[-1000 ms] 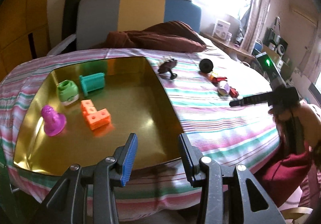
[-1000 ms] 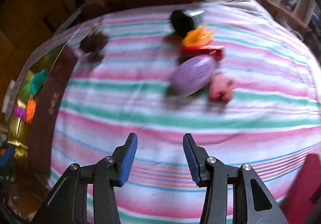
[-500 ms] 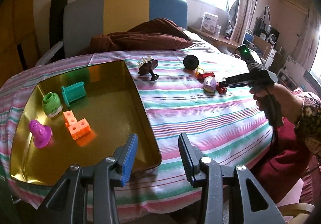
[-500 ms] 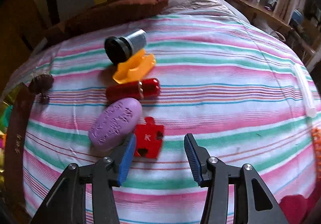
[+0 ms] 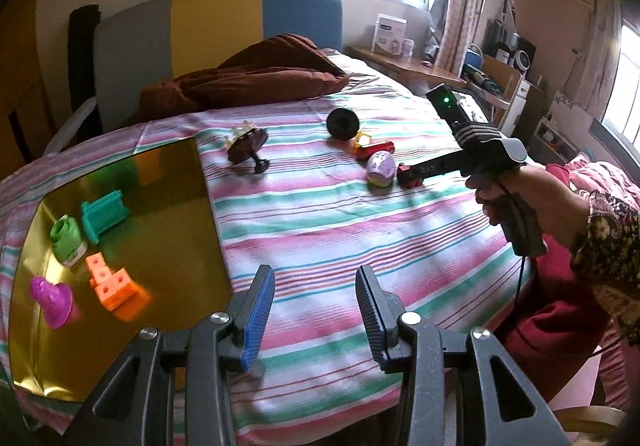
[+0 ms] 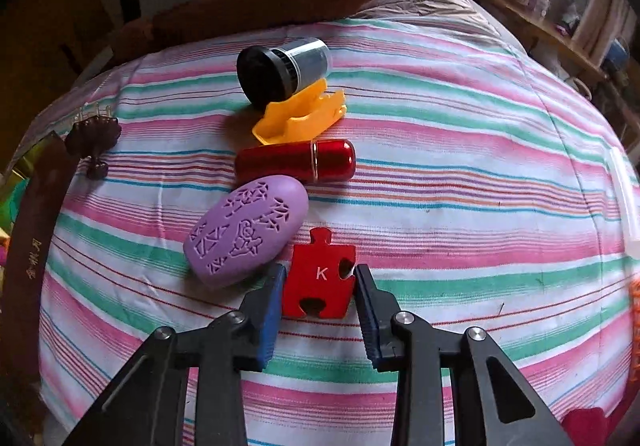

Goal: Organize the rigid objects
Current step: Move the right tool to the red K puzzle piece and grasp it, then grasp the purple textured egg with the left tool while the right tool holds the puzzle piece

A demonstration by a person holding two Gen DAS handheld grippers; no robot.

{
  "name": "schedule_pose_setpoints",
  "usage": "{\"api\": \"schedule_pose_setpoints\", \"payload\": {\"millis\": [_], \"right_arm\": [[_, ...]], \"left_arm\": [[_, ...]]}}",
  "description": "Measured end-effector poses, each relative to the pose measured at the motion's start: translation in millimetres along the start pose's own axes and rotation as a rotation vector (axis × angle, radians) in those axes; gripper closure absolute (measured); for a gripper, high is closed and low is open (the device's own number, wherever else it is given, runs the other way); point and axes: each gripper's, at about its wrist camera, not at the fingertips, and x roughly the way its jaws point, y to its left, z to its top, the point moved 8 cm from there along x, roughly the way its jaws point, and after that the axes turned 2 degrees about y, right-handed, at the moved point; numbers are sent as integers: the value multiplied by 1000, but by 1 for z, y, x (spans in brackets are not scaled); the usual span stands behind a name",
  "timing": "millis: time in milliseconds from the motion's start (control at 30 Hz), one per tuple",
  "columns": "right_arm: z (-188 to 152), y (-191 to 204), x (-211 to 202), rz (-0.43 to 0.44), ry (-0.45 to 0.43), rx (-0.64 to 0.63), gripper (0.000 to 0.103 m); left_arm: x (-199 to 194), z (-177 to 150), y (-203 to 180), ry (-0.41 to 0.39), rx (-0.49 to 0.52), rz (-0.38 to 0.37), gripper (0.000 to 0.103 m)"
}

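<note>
A striped cloth (image 6: 460,174) covers the table, with a gold tray (image 5: 168,230) of toys at its left. The left gripper (image 5: 315,310) hangs half open and empty. The right gripper (image 6: 320,288) has just closed onto the red puzzle piece (image 6: 318,280), beside a purple oval (image 6: 248,230).

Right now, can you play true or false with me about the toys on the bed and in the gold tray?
1. The right gripper is shut on the red puzzle piece. True; its jaws have just been closing on it.
2. The puzzle piece has a letter B on it. False; it shows a K.
3. The purple oval lies in the gold tray. False; it lies on the striped bedcover, beside the puzzle piece.
4. The left gripper holds nothing. True.
5. The orange blocks are in the tray. True.
</note>
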Motion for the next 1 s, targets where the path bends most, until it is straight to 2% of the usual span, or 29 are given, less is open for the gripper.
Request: {"api": "schedule_pose_setpoints", "payload": {"millis": [167,433,567,700,833,933,1000], "right_arm": [[1,-7,-3,13,12,57,68],[4,-32,-13,-69,-3,107,70],[4,-41,-9,-75,18,141,71],[-2,-45,-7,-43,38,191,70],[-4,-42,-4,-46,62,183,69],[-4,-40,-3,-60,66,162,68],[-3,-37,-4,-65,58,141,71]], "left_arm": [[14,16,-14,23,25,-28,61],[59,51,-55,107,73,-128,61],[86,62,-71,138,86,-131,55],[117,72,-81,164,87,-123,54],[148,83,-79,173,87,-79,54],[168,88,-80,190,87,-78,54],[179,90,-81,196,95,-65,54]]}}
